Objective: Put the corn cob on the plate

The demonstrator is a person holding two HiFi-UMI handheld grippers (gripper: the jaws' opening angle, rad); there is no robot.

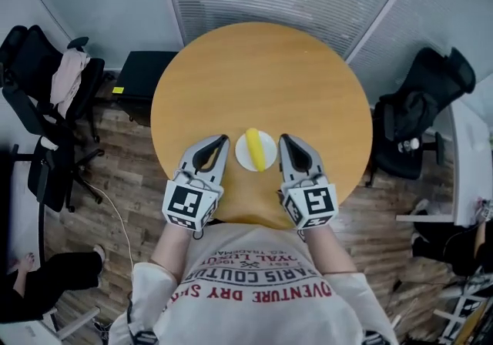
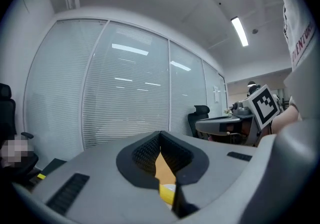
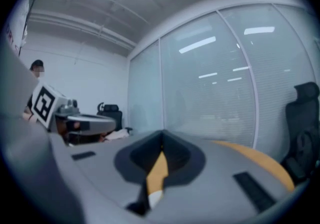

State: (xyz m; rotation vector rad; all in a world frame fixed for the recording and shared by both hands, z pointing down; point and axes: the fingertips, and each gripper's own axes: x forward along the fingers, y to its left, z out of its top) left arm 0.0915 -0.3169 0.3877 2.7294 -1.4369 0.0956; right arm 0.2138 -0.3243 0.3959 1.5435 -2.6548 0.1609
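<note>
My grey left gripper (image 1: 222, 140) and right gripper (image 1: 283, 140) each bear a black-and-white marker cube (image 1: 187, 205); at six o'clock, my white long-sleeved shirt (image 1: 262, 301) with red lettering

The table (image 1: 262, 82) in mid-frame has a smooth, matt wood-look top, the plate (image 1: 240, 155) looks smooth and white, the left gripper (image 1: 223, 139) and right gripper (image 1: 283, 139) are matt grey plastic, and the floor (image 1: 131, 182) is wood-grain planking.

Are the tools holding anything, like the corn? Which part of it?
Nothing is held. The left tool and the right tool are both shut and empty. The corn cob lies on the plate between them.
</note>
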